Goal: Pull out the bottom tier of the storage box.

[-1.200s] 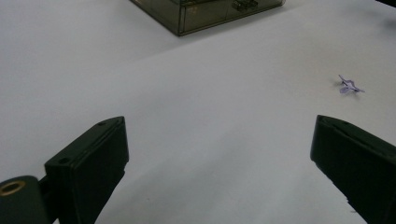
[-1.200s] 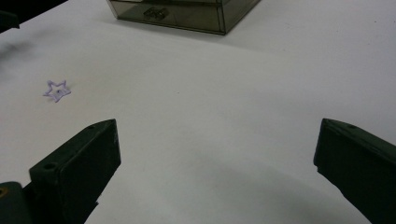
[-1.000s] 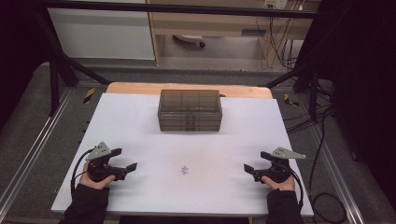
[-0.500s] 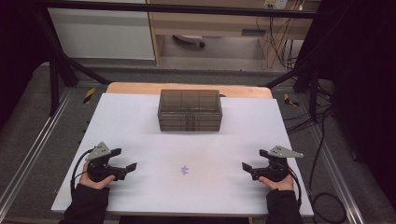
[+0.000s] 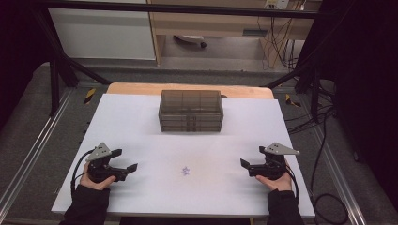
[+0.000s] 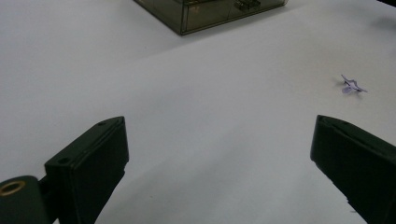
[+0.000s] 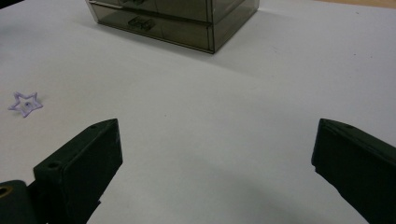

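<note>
Purple and tiny, a little star [image 5: 186,170] lies flat on the white table [image 5: 141,122], near the front edge and about halfway between the two grippers. Nothing touches it.

The left gripper [image 5: 123,161] rests low over the table at the front left, held in a hand with a dark sleeve. Its jaws are spread wide with nothing between them. In the left gripper view [image 6: 219,154] the star [image 6: 351,87] sits far off to the right, past the right jaw.

The right gripper [image 5: 245,168] is at the front right, also held in a hand, and it points in toward the middle of the table. Its jaws are spread wide too, with bare table between them [image 7: 217,154]. In the right gripper view the star [image 7: 25,103] lies out to the left, beyond the left jaw (it looks like a thin outline of a star, with a hollow middle).

Farther back, in the middle of the table, stands a smoky see-through drawer box [image 5: 191,110]. Its drawers look shut. It is well apart from the star and from both grippers
</note>
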Motion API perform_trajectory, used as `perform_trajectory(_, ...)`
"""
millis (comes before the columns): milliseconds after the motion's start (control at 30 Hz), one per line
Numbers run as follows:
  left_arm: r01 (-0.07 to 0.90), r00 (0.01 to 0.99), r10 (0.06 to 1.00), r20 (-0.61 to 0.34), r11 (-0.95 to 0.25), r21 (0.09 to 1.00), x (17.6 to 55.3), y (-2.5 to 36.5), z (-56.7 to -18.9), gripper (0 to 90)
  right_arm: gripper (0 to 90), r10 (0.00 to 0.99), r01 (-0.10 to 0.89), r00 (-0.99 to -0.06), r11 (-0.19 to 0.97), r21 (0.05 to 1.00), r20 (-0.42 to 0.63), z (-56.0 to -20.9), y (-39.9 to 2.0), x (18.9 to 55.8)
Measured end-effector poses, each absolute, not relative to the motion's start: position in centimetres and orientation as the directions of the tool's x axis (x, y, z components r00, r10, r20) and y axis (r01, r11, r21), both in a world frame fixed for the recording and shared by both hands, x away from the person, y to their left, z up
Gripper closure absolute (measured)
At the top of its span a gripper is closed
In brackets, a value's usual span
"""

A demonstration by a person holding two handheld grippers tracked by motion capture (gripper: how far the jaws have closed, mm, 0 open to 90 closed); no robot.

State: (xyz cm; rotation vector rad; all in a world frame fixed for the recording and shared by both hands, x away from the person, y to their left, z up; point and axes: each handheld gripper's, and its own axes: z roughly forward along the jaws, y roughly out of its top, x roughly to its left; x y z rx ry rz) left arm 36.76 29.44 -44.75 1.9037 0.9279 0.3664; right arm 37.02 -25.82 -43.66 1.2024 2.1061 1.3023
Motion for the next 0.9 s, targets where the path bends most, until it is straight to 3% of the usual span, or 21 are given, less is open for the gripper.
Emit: perform_trajectory(900, 0.449, 0.664, 0.738, -0.121, -0.265, 0.853, 36.8, 29.4, -44.8, 3.6, 2.5, 0.814, 0.407, -0.580, 0.314, 0.858, -0.023, -42.3, -22.4, 38.3)
